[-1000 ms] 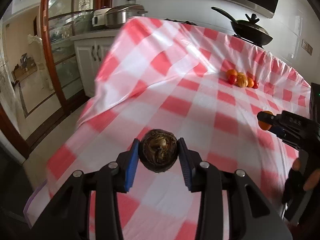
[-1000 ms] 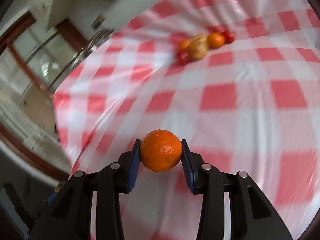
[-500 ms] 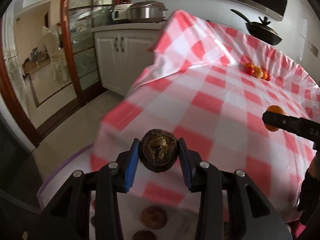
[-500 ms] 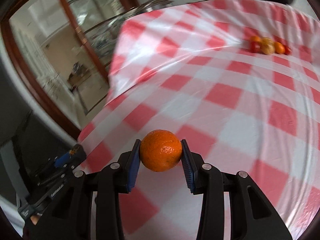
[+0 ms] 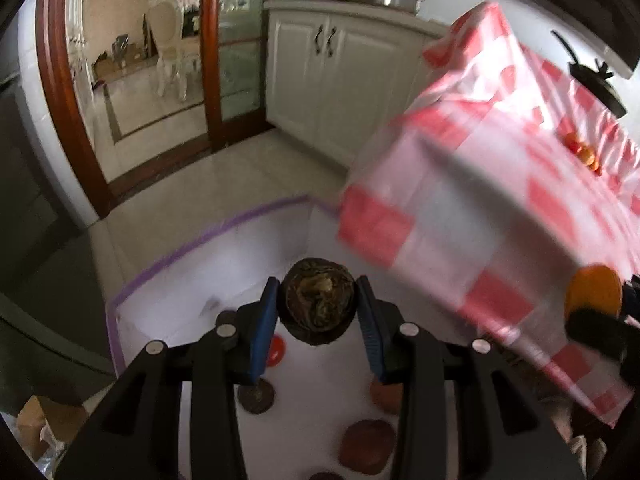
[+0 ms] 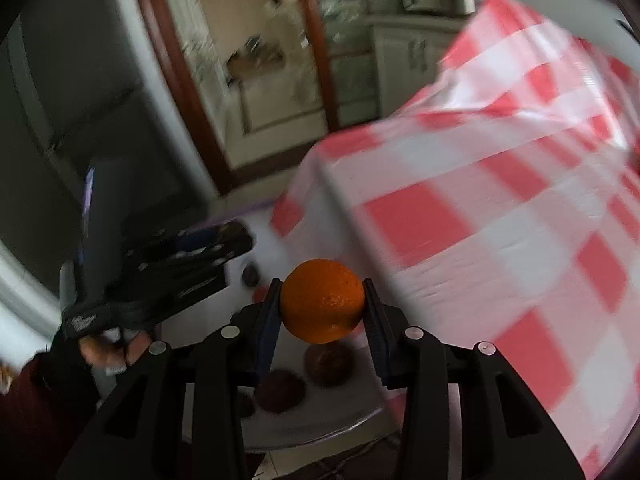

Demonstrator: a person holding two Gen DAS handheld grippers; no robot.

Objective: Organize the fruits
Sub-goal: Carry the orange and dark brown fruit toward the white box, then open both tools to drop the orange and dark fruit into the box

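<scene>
Below both grippers lies a white bin [image 5: 208,276] with a purple rim, beside the checked desk [image 5: 472,184]. Over the bin, the left gripper [image 5: 318,320] has its jaws clenched on a dark, wrinkled fruit [image 5: 318,306]. The right gripper [image 6: 322,316] grasps an orange [image 6: 322,300] at the bin's desk-side edge. Several brownish fruits [image 5: 366,446] and a red one [image 5: 276,350] lie on the bin's floor. More fruit [image 5: 582,150] sits on the desk, far from the bin.
</scene>
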